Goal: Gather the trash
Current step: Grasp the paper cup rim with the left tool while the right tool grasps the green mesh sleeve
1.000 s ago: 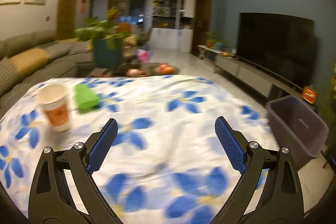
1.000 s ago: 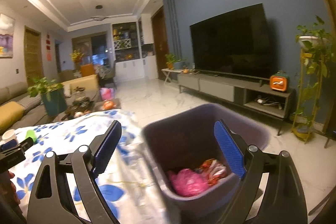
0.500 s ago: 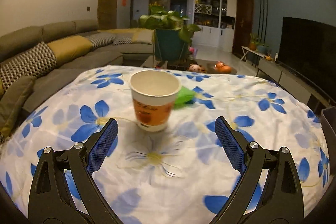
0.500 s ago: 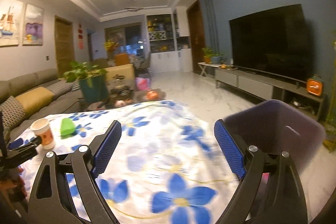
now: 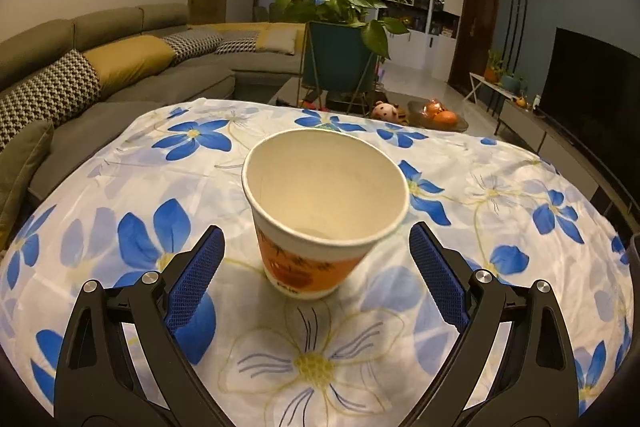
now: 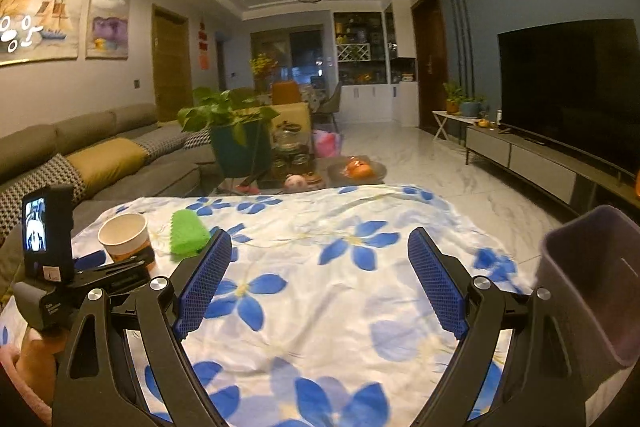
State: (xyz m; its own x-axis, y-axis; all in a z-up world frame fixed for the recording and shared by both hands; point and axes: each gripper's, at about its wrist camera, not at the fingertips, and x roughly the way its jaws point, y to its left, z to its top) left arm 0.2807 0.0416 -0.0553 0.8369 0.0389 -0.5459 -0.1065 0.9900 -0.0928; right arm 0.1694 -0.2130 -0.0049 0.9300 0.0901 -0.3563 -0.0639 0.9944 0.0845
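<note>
Both jaws gape empty over the flowered tablecloth, left gripper flanking the paper cup.

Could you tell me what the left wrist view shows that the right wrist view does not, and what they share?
Only the left wrist view shows inside the paper cup, which looks empty, standing upright between the open blue pads of the left gripper without touching them.

Only the right wrist view shows the green item beside the cup, the dark bin at the table's right edge, and the open, empty right gripper.

Both show the cup, the flowered tablecloth, the sofa, the potted plant and the television.
</note>
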